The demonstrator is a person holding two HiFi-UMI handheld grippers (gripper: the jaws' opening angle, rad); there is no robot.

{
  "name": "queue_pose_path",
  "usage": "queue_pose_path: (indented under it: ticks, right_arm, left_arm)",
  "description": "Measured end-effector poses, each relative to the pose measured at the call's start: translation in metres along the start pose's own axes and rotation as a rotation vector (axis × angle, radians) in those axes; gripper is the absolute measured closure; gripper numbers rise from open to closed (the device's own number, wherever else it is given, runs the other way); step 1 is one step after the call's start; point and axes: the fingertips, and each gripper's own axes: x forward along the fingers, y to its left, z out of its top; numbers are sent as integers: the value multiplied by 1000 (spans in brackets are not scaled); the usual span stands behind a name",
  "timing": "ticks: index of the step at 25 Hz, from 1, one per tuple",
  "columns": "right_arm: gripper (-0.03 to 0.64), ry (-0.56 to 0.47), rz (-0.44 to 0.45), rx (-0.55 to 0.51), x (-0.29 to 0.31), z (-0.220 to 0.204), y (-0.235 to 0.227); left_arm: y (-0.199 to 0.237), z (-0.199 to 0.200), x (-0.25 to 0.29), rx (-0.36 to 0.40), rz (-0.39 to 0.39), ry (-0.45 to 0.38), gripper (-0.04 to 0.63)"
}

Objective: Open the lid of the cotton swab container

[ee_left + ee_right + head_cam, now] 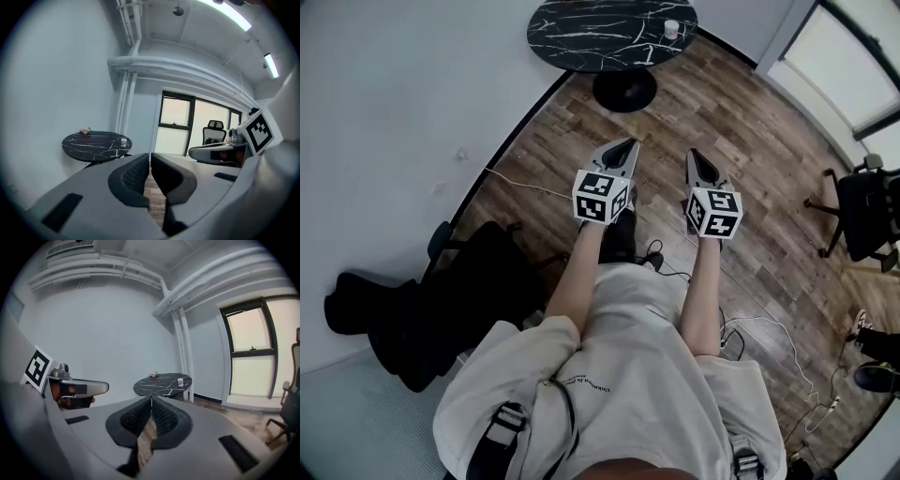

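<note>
Hovering closed, left gripper (625, 148) and right gripper (694, 156) face far-off table (572, 33).

Two claws (627, 145) (693, 155) – one table (581, 37) – one container (671, 29)

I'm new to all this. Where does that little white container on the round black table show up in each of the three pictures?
Head view: the white container is at the very top, right of centre.
Left gripper view: it is left of centre, just below mid-height.
Right gripper view: it is slightly right of centre, just below mid-height.
Shared landmark: the round black marble table; the container stands near its right edge in every view.
</note>
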Motion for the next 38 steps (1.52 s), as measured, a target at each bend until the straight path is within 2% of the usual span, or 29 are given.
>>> queue_pose_path:
  ticks: [5, 8, 13, 19, 30, 38]
  right_arm:
    - [581, -36, 39, 103, 31, 13, -5]
    - [581, -19, 42, 91, 51, 20, -14]
    - [581, 1, 8, 94, 76, 40, -56]
    - [581, 39, -29, 79, 122, 65, -100]
    - [581, 70, -57, 91, 228, 96, -135]
    - [581, 61, -98, 109, 288, 111, -146]
  left_arm:
    - [34, 14, 24, -10, 8, -2, 566]
    - [52, 25, 50, -25, 3, -7, 566]
    - [52, 51, 112, -24, -60, -16, 566]
    - [77, 85, 175, -23, -80, -31, 566]
    - [168, 123, 261, -35, -79, -21, 566]
    - [223, 133, 306, -34, -119, 1, 566]
